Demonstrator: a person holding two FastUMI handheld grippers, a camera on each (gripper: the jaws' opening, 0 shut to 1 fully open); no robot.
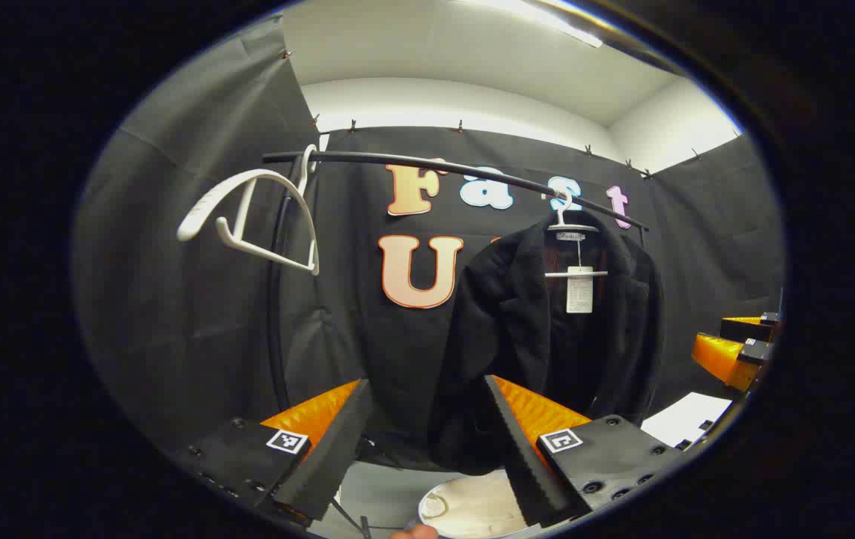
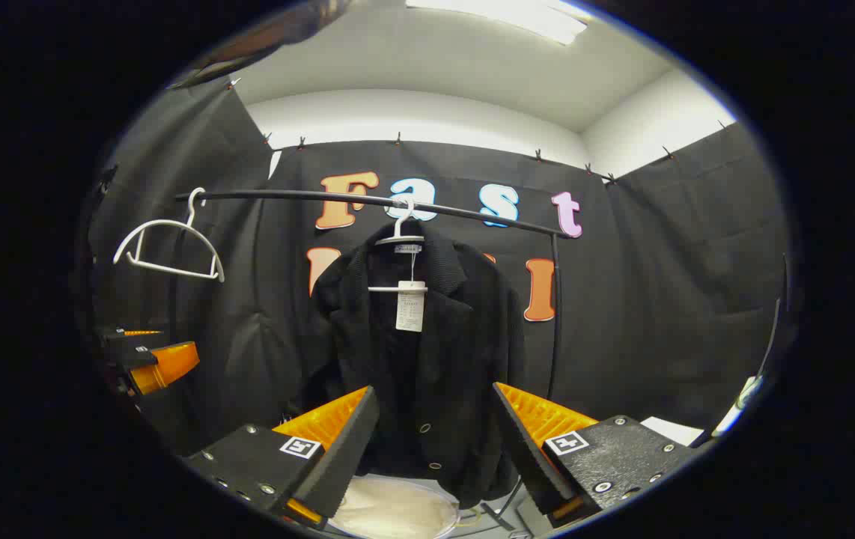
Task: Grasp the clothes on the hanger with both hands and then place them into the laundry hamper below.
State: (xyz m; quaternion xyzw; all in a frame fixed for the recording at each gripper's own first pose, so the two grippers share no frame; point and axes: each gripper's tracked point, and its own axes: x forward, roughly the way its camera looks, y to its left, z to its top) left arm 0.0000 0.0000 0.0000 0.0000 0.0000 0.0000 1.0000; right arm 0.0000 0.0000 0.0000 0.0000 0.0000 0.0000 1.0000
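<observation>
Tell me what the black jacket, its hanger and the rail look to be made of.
Black fuzzy jacket: seemingly wool-like or fleece, matte nubby pile, metal snaps. White hanger under its collar: probably smooth plastic, moulded bar. Thin black rail: likely painted metal tube, faint sheen.

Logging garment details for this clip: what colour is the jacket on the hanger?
Black. The jacket shows best in the right gripper view.

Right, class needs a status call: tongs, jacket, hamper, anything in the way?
Left tongs open, right tongs open, both short of the jacket. Black jacket hangs on its hanger from the rail. Hamper below. Nothing between.
</observation>
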